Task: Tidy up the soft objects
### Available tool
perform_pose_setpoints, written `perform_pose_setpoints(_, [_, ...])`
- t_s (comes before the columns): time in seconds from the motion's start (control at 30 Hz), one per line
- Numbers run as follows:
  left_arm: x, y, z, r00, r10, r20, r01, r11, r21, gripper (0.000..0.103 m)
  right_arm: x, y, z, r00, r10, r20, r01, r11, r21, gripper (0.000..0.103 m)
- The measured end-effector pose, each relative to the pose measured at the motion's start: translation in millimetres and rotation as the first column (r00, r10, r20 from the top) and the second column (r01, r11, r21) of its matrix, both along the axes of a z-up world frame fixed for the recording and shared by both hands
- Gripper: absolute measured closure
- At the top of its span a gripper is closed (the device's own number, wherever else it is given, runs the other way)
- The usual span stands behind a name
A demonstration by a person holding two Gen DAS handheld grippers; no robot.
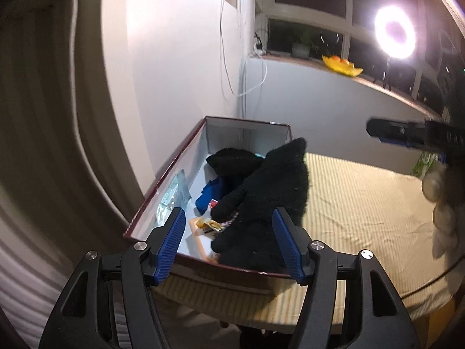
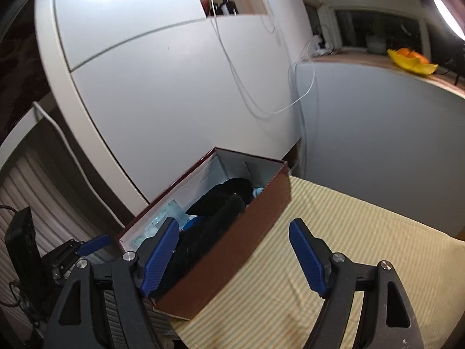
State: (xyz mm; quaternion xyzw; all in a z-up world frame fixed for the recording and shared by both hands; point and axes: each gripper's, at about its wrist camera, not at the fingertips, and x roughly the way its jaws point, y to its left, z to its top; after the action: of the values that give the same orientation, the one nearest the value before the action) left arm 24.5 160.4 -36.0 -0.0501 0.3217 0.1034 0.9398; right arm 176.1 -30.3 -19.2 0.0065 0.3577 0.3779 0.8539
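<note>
Left wrist: box (image 1: 162, 186) w/ black plush (image 1: 270, 200), blue cloth (image 1: 215, 192).

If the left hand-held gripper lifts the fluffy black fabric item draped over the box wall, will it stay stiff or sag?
The fluffy black fabric item probably sags: it already bends over the rim of the dark red cardboard box. It looks light, since the wall is not bowed. Its fuzzy pile should give the open left hand-held gripper good grip.

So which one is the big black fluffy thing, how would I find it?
Look for the dark red cardboard box sitting at the corner of the yellow striped tablecloth. The big black fuzzy plush item fills the box's right side and pokes above its rim. It is far bigger and shaggier than the smaller black bundle and the blue cloth beside it.
</note>
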Motion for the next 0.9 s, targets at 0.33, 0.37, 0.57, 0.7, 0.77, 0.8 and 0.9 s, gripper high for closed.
perform_pose_setpoints(0.33, [-41.1, -26.8, 9.3, 0.994, 0.075, 0.081, -0.075, 0.997, -0.006, 0.033, -72.0, -49.1, -8.3, 0.984, -0.089, 0.153, 0.091, 0.996, -0.009, 0.023])
perform_pose_setpoints(0.37, [-43.1, -28.0, 8.9, 0.994, 0.079, 0.081, -0.079, 0.997, -0.002, 0.034, -78.0, -53.9, -8.7, 0.983, -0.094, 0.161, 0.096, 0.995, -0.006, 0.022])
perform_pose_setpoints(0.57, [-55.2, -35.3, 4.2, 0.992, 0.105, 0.076, -0.104, 0.994, -0.009, 0.033, -103.4, -65.1, -17.2, 0.971, -0.102, 0.215, 0.114, 0.993, -0.045, 0.019])
perform_pose_setpoints(0.7, [-57.3, -40.2, 1.8, 0.992, 0.11, 0.069, -0.109, 0.994, -0.012, 0.031, -117.5, -70.1, -19.0, 0.967, -0.098, 0.235, 0.116, 0.991, -0.061, 0.019])
perform_pose_setpoints(0.77, [-58.1, -42.7, 2.1, 0.992, 0.107, 0.069, -0.107, 0.994, -0.007, 0.031, -122.0, -72.4, -19.0, 0.965, -0.1, 0.241, 0.117, 0.991, -0.061, 0.019])
perform_pose_setpoints(0.8, [-58.4, -43.8, 2.6, 0.992, 0.106, 0.071, -0.106, 0.994, -0.004, 0.031, -122.4, -73.6, -19.3, 0.966, -0.099, 0.238, 0.116, 0.992, -0.057, 0.019])
perform_pose_setpoints(0.9, [-59.5, -46.5, 4.8, 0.992, 0.099, 0.077, -0.1, 0.995, -0.003, 0.031, -122.8, -75.2, -20.9, 0.97, -0.1, 0.223, 0.113, 0.992, -0.05, 0.019])
